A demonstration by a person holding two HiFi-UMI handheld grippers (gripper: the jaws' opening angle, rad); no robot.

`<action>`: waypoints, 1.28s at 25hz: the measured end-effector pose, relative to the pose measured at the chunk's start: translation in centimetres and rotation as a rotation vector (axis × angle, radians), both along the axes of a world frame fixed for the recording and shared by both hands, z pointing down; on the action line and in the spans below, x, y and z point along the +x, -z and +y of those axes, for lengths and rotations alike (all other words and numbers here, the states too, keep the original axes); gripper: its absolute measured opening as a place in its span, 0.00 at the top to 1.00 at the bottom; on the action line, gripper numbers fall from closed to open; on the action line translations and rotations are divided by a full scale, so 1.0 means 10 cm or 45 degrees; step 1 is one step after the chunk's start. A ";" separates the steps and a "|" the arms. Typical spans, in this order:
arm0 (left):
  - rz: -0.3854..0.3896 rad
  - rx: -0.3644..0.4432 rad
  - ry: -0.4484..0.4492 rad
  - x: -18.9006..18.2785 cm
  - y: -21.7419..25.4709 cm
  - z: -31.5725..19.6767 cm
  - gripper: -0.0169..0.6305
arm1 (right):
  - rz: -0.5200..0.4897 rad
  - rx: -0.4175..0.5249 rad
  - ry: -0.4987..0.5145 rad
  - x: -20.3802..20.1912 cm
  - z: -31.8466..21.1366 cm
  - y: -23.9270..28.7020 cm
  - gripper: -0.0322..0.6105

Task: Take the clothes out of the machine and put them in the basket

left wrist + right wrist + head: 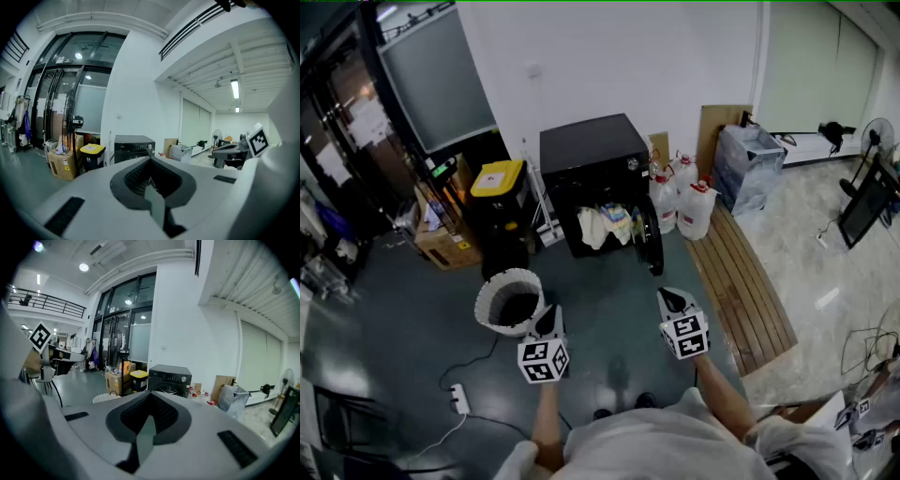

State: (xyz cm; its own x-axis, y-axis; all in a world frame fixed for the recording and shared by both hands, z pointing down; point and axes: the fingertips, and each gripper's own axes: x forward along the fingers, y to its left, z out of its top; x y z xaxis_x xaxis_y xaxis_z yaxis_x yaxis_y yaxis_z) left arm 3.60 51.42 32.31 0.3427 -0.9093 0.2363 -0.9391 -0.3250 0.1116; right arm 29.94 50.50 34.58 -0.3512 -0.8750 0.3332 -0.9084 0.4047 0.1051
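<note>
A black washing machine [591,173] stands against the far wall with its door [649,239] swung open. Pale clothes [605,225] hang out of its drum opening. A white mesh basket [492,292] sits on the floor to the front left of the machine, dark inside. My left gripper [549,313] hovers just right of the basket's rim, shut and holding nothing. My right gripper [669,297] is held level with it, well short of the door, also shut and holding nothing. The machine [133,145] shows far ahead in the left gripper view. The right gripper view shows the machine [169,377] and the basket [107,398].
A yellow-lidded black bin [499,180] and a cardboard box [445,246] stand left of the machine. White jugs [694,208] stand at its right, beside a wooden slatted platform [745,281]. A power strip [459,398] and its cable lie on the floor at the near left.
</note>
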 end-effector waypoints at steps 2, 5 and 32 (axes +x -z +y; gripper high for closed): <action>-0.002 0.001 0.005 0.06 0.00 -0.01 0.95 | -0.004 -0.005 0.005 0.06 0.00 -0.01 0.92; -0.011 0.008 0.014 0.15 0.00 -0.03 0.95 | -0.006 -0.010 0.013 0.16 -0.02 -0.05 0.92; -0.013 -0.052 -0.019 0.28 -0.50 -1.45 0.95 | 0.031 -0.072 0.058 0.10 -1.41 -0.49 0.92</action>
